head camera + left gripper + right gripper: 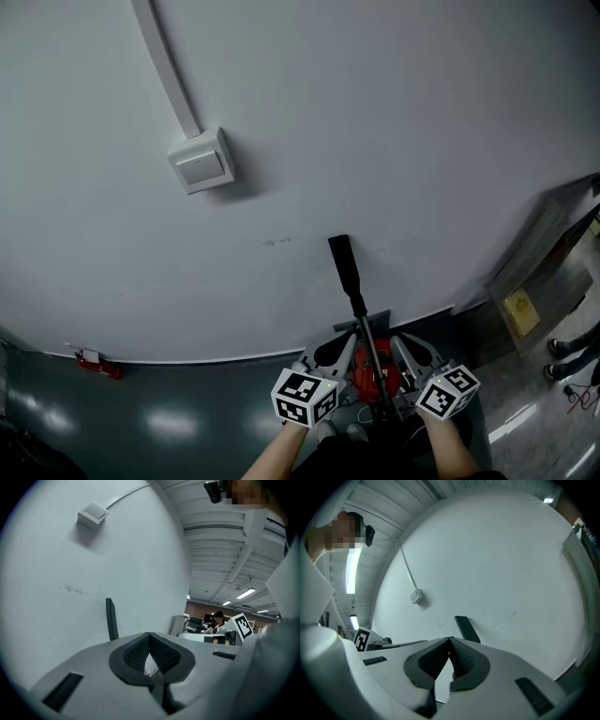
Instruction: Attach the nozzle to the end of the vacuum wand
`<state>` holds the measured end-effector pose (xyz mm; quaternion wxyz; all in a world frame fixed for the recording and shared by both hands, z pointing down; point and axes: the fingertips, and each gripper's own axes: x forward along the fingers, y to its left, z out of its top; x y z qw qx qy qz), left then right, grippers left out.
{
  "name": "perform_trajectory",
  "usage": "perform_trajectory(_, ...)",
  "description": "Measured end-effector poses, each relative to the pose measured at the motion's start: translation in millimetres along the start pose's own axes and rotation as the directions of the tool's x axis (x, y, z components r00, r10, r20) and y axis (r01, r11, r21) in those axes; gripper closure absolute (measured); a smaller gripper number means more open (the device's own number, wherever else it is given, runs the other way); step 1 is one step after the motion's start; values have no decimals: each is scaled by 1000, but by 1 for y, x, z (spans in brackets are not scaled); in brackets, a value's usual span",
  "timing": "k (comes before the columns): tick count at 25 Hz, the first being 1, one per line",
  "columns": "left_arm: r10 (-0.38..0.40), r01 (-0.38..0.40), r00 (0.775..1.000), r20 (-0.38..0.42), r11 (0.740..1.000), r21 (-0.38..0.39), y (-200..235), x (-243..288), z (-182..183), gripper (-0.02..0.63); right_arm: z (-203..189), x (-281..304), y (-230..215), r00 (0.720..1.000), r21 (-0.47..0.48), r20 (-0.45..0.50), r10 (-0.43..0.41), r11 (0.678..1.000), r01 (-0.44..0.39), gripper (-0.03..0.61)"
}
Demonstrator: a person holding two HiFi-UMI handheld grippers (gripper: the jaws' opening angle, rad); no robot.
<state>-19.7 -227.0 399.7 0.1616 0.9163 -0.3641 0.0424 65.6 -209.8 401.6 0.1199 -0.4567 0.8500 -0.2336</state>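
A: Before the wall (pixel 394 112), why is the vacuum's red body (pixel 360 382) set low and the wand (pixel 366 336) raised upright?

B: Likely so the nozzle (pixel 341 255), seemingly seated on the wand's tip, can be checked (seating unconfirmed). The fingers of the left gripper (pixel 150 634) and right gripper (pixel 450 640) are pressed together; nothing is seen gripped.

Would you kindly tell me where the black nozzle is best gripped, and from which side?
Probably at the nozzle neck, just above the wand, coming from the side: it is long, slim and points away, so jaws can span its width.
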Motion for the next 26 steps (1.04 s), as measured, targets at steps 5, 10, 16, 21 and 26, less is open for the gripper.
perform_trajectory(5,13,-13,1000,27,1000,2,2,-8,10,609,-3,7,8,1000,6,-5,13,1000,-13,561)
perform_trajectory(10,28,-28,999,40,1000,-4,6,-13,12,609,-8,11,12,1000,16,-10,23,1000,-22,561)
perform_trajectory(16,42,-41,998,49,999,-10,13,-15,13,609,-9,19,15,999,31,-8,35,999,-35,561)
perform_trajectory(21,53,-53,997,48,998,-16,18,-18,10,609,-7,22,17,999,33,-1,47,998,-47,561)
perform_trajectory(26,58,-57,997,43,998,-17,15,-22,7,609,-8,20,22,999,37,2,53,998,-53,561)
